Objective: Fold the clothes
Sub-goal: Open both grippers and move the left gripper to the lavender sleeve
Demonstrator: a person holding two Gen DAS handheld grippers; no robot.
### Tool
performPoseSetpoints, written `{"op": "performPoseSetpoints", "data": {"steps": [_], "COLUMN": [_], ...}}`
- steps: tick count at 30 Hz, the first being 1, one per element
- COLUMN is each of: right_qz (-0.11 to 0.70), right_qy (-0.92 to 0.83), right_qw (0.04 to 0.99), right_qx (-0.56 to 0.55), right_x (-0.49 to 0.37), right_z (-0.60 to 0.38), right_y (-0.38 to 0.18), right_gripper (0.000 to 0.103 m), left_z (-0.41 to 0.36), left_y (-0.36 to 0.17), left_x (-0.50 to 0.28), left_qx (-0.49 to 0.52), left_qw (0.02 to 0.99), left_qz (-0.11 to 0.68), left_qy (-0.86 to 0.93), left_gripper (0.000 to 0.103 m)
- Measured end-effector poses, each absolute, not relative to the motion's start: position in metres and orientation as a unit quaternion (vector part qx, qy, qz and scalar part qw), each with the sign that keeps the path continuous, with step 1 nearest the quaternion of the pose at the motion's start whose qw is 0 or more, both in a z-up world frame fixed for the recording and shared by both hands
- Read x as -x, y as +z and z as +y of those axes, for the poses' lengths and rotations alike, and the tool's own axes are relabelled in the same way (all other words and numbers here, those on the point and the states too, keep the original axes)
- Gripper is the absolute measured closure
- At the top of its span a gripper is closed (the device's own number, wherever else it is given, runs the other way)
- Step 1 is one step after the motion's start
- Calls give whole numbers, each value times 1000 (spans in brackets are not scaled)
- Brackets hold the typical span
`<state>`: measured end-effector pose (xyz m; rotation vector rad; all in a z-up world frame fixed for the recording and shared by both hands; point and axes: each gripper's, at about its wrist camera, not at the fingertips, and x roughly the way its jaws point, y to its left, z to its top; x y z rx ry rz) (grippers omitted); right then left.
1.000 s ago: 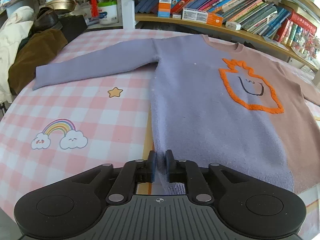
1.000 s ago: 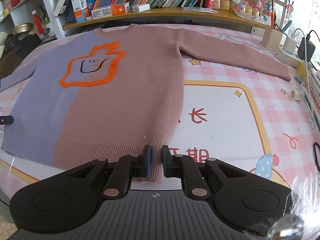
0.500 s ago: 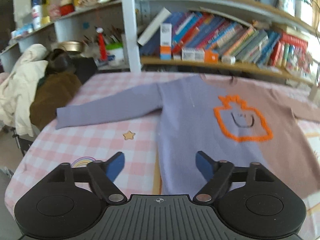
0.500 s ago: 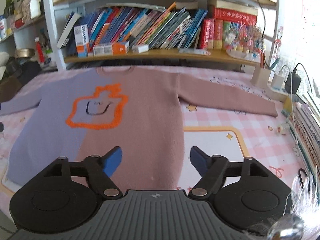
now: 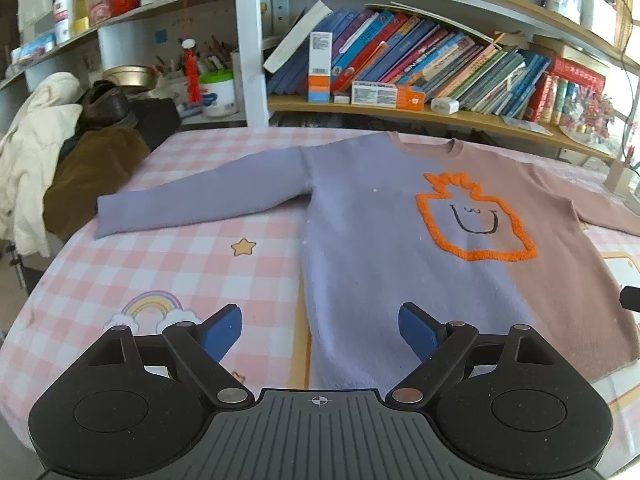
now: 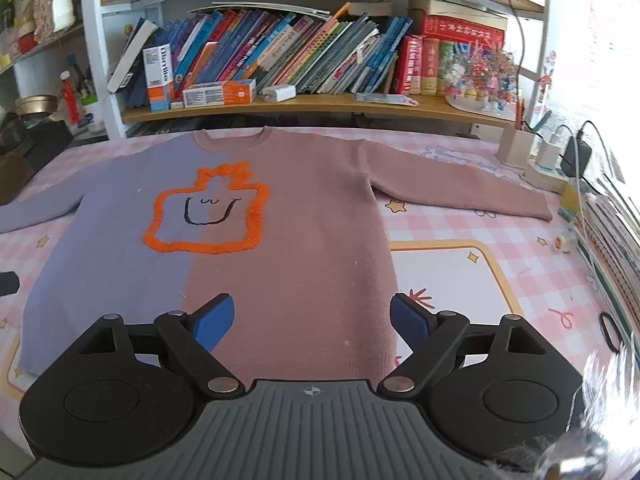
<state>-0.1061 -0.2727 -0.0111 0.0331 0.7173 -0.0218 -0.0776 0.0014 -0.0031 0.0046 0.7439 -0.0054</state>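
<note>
A sweater (image 5: 360, 216), lilac on one half and dusty pink on the other, with an orange outlined face on the chest, lies flat and face up on the pink checked table (image 5: 168, 256), sleeves spread out. It also shows in the right wrist view (image 6: 312, 216). My left gripper (image 5: 320, 330) is open and empty, held above the lilac hem corner. My right gripper (image 6: 312, 322) is open and empty, above the pink hem. The lilac sleeve (image 5: 200, 196) reaches left; the pink sleeve (image 6: 460, 192) reaches right.
A bookshelf (image 6: 320, 64) full of books runs along the table's far edge. A pile of coats (image 5: 52, 160) lies at the far left. Chargers and a cable (image 6: 568, 156) and stacked books (image 6: 616, 232) crowd the right edge.
Both grippers were shut on the sweater's hem one second ago. They have opened, let go of it and lifted back from the table.
</note>
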Motion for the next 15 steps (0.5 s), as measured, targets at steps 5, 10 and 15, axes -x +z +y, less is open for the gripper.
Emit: {"op": "performPoseSetpoints", "data": {"steps": [5, 10, 15], "right_qz": [351, 350, 342], "right_qy": [-42, -59, -74], "right_qw": [935, 935, 937], "right_qx": [-20, -18, -19], "right_x": [109, 113, 113], "right_z": [-246, -214, -185], "right_y": [-6, -2, 2], "right_gripper": [16, 15, 15], "left_z": [26, 52, 81], "left_y": [-2, -4, -6], "left_x": [65, 52, 40], "left_qx": [1, 2, 6], "left_qw": [931, 930, 928], "left_qz": [363, 364, 368], "left_qy": [-24, -44, -53], "left_gripper": [15, 14, 14]}}
